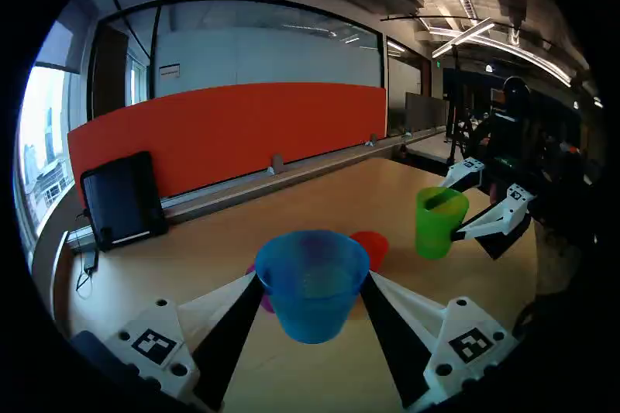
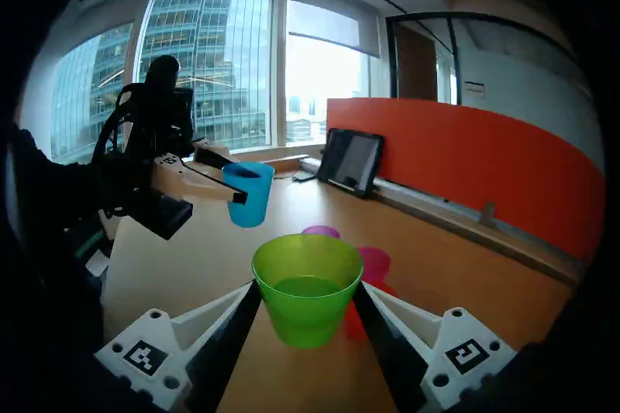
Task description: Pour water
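In the left gripper view my left gripper (image 1: 311,289) is shut on a translucent blue cup (image 1: 311,283), held upright above the wooden table (image 1: 232,242). Farther right, my right gripper (image 1: 465,204) holds a green cup (image 1: 439,221). In the right gripper view the right gripper (image 2: 308,297) is shut on that green cup (image 2: 308,287), upright, with liquid inside. The blue cup (image 2: 248,194) hangs at the left in the left gripper (image 2: 232,184), held by a dark-sleeved arm. A red cup (image 1: 372,246) and a purple cup (image 1: 264,301) stand on the table behind the blue one.
An orange divider panel (image 1: 232,130) runs along the table's far edge. A dark tablet (image 1: 122,200) leans against it at the left. Pink and purple cups (image 2: 372,262) stand on the table (image 2: 194,258) behind the green cup. Large windows (image 2: 209,64) lie beyond.
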`<state>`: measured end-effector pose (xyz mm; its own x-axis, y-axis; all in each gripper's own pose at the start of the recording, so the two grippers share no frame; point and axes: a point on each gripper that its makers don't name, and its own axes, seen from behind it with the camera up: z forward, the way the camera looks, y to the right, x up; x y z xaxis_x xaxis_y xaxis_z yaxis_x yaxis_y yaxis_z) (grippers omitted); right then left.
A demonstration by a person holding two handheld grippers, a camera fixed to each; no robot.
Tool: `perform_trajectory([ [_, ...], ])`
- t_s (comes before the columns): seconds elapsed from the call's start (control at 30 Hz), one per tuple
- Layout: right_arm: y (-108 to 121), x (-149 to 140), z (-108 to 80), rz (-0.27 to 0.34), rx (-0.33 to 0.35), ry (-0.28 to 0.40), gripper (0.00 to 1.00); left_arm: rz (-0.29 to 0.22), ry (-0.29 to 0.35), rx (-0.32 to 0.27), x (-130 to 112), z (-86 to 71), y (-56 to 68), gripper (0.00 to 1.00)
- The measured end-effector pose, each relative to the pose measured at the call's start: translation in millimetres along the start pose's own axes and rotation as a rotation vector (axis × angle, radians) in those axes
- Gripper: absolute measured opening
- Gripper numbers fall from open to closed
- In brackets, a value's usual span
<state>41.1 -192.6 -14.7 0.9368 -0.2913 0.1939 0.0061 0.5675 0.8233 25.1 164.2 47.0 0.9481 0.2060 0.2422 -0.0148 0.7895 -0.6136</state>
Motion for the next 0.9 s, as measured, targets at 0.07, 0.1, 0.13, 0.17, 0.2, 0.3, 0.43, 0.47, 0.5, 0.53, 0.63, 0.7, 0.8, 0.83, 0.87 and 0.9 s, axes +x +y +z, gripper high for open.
perform_trajectory([
  [0.07, 2, -5, -1.3, -0.003, 0.002, -0.017, 0.88, 0.002, -0.014, -0.003, -6, 1.8, 1.1, 0.86],
  [0.1, 2, -8, -1.8, -0.007, 0.005, -0.027, 0.88, 0.004, -0.022, -0.005, -9, 2.9, 2.2, 0.86],
  [0.13, 2, -11, -2.2, -0.012, 0.008, -0.036, 0.88, 0.007, -0.029, -0.008, -12, 3.9, 3.4, 0.86],
  [0.17, 1, -14, -2.6, -0.017, 0.012, -0.045, 0.88, 0.009, -0.036, -0.011, -15, 4.9, 4.6, 0.86],
  [0.2, 1, -18, -2.7, -0.022, 0.013, -0.055, 0.88, 0.012, -0.044, -0.014, -19, 6.1, 6.1, 0.86],
  [0.3, 4, -28, -2.3, -0.035, 0.01, -0.086, 0.88, 0.019, -0.067, -0.024, -28, 9.7, 10.5, 0.86],
  [0.43, 11, -40, -0.7, -0.043, 0.0, -0.122, 0.88, 0.023, -0.101, -0.035, -41, 13.8, 15.1, 0.86],
  [0.47, 12, -42, -0.1, -0.044, 0.001, -0.13, 0.88, 0.023, -0.108, -0.037, -45, 14.5, 16.0, 0.86],
  [0.5, 11, -45, 0.5, -0.044, 0.004, -0.137, 0.88, 0.023, -0.117, -0.041, -49, 15.1, 17.1, 0.86],
  [0.53, 10, -48, 0.9, -0.044, 0.009, -0.142, 0.88, 0.023, -0.126, -0.044, -52, 15.5, 18.0, 0.86],
  [0.63, 8, -55, 1.7, -0.045, 0.016, -0.159, 0.88, 0.023, -0.152, -0.054, -64, 16.6, 20.5, 0.86],
  [0.7, 10, -60, 2.2, -0.046, 0.013, -0.171, 0.88, 0.024, -0.171, -0.058, -73, 17.3, 21.8, 0.86],
  [0.8, 16, -68, 3.6, -0.049, 0.003, -0.19, 0.88, 0.029, -0.195, -0.063, -86, 18.7, 23.7, 0.86],
  [0.83, 17, -71, 4.2, -0.049, 0.002, -0.196, 0.88, 0.032, -0.201, -0.064, -89, 19.2, 24.4, 0.86],
  [0.87, 17, -73, 4.7, -0.05, 0.002, -0.202, 0.88, 0.034, -0.208, -0.065, -92, 19.6, 25.2, 0.86],
  [0.9, 18, -76, 5.1, -0.05, 0.002, -0.207, 0.88, 0.036, -0.215, -0.067, -96, 20.2, 26.0, 0.86],
])
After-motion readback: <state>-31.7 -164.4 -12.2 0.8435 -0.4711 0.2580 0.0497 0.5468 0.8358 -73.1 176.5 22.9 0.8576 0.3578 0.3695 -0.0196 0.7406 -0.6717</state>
